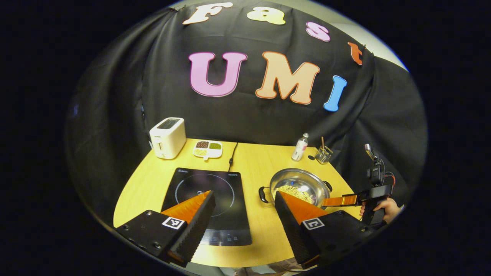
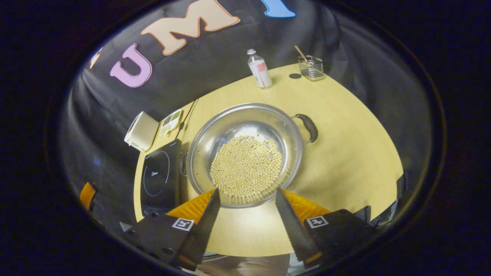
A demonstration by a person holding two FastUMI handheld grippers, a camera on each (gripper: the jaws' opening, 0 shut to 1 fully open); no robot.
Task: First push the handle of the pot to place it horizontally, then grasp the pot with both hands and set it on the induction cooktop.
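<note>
A steel pot (image 1: pixel 299 186) (image 2: pixel 245 153) holding pale beans stands on the yellow table, right of the black induction cooktop (image 1: pixel 207 203) (image 2: pixel 159 178). Its two black loop handles (image 1: pixel 264 194) (image 2: pixel 308 127) sit on opposite sides of the rim, along a slanted line. In the left gripper view my left gripper (image 1: pixel 244 197) is open, raised over the table's near edge between cooktop and pot. My right gripper (image 2: pixel 247 195) is open above the pot's near rim with nothing between its fingers. It is also seen at the right of the left gripper view, as the right gripper (image 1: pixel 337 200) held by a hand (image 1: pixel 385 209).
At the back of the table stand a white toaster (image 1: pixel 167 137), a divided dish of beans (image 1: pixel 207 148), a bottle (image 1: pixel 300 147) (image 2: pixel 259 69) and a small wire holder (image 1: pixel 324 154) (image 2: pixel 311 68). A cable (image 1: pixel 232 155) runs from the cooktop to the back edge.
</note>
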